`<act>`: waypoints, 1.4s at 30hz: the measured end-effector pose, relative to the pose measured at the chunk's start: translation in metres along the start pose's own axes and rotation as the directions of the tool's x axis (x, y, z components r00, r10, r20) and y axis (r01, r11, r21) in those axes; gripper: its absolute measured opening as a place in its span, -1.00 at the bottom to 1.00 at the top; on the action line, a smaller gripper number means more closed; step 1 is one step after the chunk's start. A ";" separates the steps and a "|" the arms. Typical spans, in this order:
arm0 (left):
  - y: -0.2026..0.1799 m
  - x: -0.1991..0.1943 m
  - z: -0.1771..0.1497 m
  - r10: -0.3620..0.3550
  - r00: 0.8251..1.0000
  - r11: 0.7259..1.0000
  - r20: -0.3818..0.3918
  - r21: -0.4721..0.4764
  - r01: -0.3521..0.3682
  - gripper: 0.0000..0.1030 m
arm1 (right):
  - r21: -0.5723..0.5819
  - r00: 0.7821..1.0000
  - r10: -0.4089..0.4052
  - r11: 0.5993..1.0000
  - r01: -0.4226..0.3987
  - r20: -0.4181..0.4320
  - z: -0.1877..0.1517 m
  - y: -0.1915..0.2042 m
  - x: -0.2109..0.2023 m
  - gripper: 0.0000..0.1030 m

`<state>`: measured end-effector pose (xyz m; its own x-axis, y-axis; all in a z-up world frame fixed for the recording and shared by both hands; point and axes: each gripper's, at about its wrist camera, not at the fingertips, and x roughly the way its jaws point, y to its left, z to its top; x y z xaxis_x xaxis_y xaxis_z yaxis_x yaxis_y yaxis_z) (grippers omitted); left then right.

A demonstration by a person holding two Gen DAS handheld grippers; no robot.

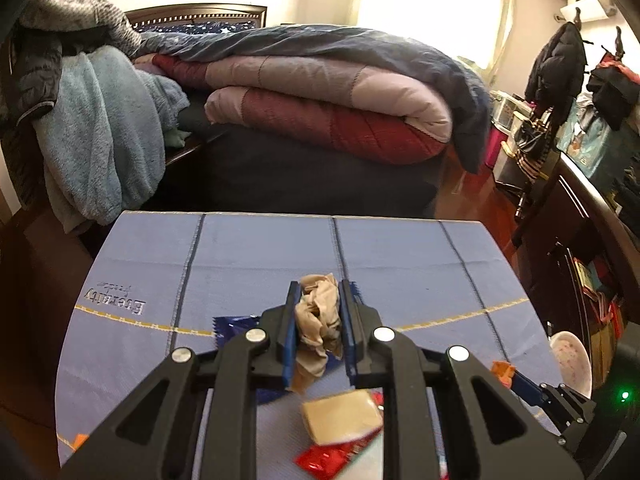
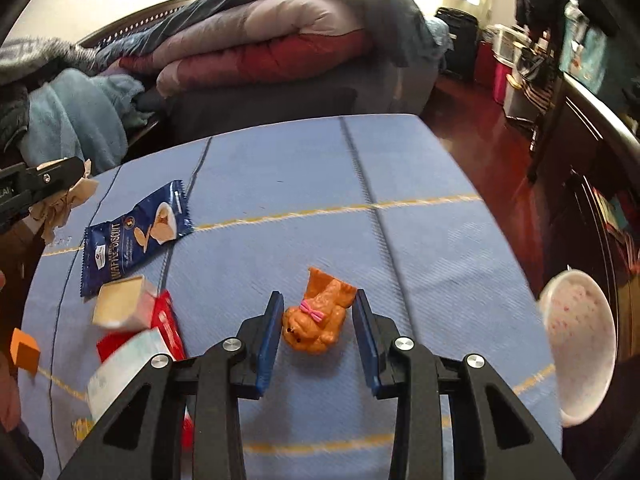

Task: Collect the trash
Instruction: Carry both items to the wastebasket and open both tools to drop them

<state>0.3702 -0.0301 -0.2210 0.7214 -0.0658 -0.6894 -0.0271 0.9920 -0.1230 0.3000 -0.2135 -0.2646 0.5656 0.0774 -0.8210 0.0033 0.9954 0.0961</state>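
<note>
Left tongs (image 1: 319,312): closed on a crumpled beige paper wad (image 1: 318,316), which is pinched between the two blue pads and lifted clear of the counter (image 1: 260,248). The wad bulges above and hangs below the pads. In the right wrist view the same left tongs (image 2: 60,184) appear at the far left edge with the wad (image 2: 64,204) hanging from them.

Counter, covered in a blue cloth with dark stripes and yellow lines, left to right in the right wrist view: a small orange block (image 2: 24,350) at the left edge; a blue waffle biscuit wrapper (image 2: 134,236) lying flat; a tan carton (image 2: 122,308) just beside and in front of it, resting on a red wrapper (image 2: 168,320); a pale, blurred packet (image 2: 124,376) nearer the camera.

Right tongs (image 2: 316,328): open, pads standing either side of an orange toy figure (image 2: 316,320) with a pink bow. Whether the pads touch it cannot be told.

Far right: a white speckled bowl (image 2: 580,344) at the counter's edge.
</note>
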 end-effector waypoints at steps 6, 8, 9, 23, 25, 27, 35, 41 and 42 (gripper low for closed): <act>-0.028 -0.018 -0.004 -0.040 0.999 0.999 0.015 0.035 0.039 -0.61 | 0.020 0.999 -0.011 1.000 0.010 0.042 -0.012 -0.025 -0.031 -0.31; -0.039 -0.025 -0.007 -0.057 0.998 0.997 0.020 0.050 0.056 -0.61 | 0.022 0.998 -0.016 1.000 0.015 0.055 -0.016 -0.030 -0.040 -0.31; -0.043 -0.027 -0.008 -0.062 0.998 0.997 0.021 0.055 0.061 -0.61 | 0.026 0.998 -0.018 1.000 0.016 0.062 -0.019 -0.034 -0.045 -0.31; -0.126 -0.057 -0.028 -0.176 0.984 0.971 0.021 0.168 0.170 -0.61 | 0.101 0.992 -0.022 0.995 0.010 0.122 -0.051 -0.093 -0.098 -0.31; -0.141 -0.060 -0.031 -0.192 0.981 0.964 0.018 0.190 0.185 -0.61 | 0.112 0.991 -0.028 0.994 0.013 0.131 -0.055 -0.100 -0.103 -0.31; -0.156 -0.063 -0.034 -0.209 0.978 0.957 0.015 0.211 0.201 -0.61 | 0.128 0.989 -0.040 0.992 0.022 0.140 -0.059 -0.111 -0.109 -0.31; -0.220 -0.070 -0.049 -0.277 0.961 0.917 -0.006 0.298 0.266 -0.61 | 0.225 0.982 -0.109 0.972 0.072 0.153 -0.074 -0.166 -0.124 -0.31; -0.276 -0.061 -0.062 -0.338 0.939 0.866 -0.058 0.370 0.335 -0.61 | 0.306 0.973 -0.180 0.943 0.129 0.147 -0.085 -0.210 -0.128 -0.31; -0.286 -0.059 -0.065 -0.347 0.936 0.857 -0.063 0.385 0.343 -0.61 | 0.324 0.970 -0.198 0.935 0.144 0.139 -0.088 -0.220 -0.126 -0.31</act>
<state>0.2901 -0.3172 -0.1914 0.6410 -0.4125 -0.6473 0.4910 0.8685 -0.0673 0.1554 -0.4377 -0.2313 0.6629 -0.1297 -0.7374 0.3518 0.9233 0.1538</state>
